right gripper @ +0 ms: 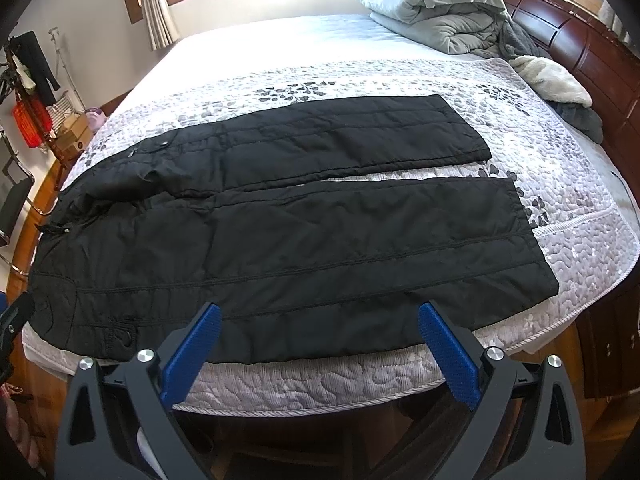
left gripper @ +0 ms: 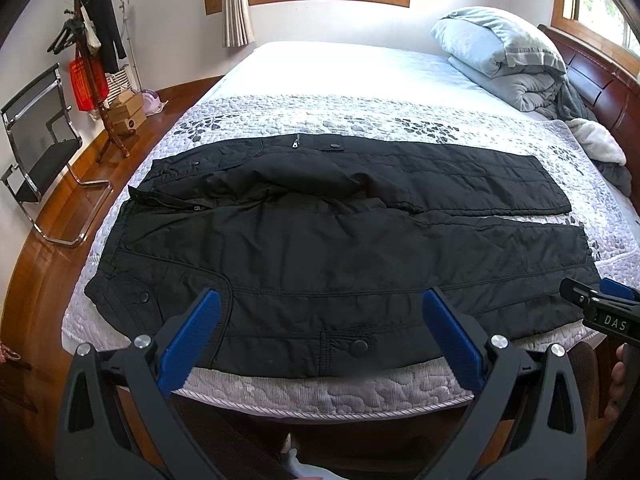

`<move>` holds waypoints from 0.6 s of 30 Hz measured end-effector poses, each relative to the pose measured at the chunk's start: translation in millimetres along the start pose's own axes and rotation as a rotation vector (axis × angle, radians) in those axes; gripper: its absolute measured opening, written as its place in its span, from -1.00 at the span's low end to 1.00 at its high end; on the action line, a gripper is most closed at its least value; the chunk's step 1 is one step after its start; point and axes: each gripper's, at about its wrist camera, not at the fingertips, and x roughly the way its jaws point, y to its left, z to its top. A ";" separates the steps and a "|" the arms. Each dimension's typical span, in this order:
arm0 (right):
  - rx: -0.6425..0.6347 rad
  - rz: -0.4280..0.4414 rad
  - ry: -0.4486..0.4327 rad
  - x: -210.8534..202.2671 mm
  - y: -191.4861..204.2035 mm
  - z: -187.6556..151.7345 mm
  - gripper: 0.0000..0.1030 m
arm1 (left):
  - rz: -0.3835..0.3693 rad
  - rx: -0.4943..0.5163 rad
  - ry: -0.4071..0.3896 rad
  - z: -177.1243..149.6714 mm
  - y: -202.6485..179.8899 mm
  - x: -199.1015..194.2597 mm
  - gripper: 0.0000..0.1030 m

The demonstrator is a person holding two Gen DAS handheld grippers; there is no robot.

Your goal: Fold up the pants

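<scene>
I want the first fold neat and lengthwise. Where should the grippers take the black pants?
Probably along the near leg's outer edge: left gripper at the waistband end, right gripper toward the hem, coming from the bed's near side. The black pants lie flat, legs apart.

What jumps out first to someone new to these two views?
The black pants spread flat across the quilted bed, waist toward the left, legs parted toward the right. Both the left gripper and right gripper hover open at the near edge. A rumpled grey duvet sits by the headboard.
</scene>
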 end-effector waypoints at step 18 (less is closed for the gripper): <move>0.001 0.000 0.004 2.1 -0.5 0.5 0.93 | 0.008 0.006 0.002 -2.3 -0.9 4.0 0.95</move>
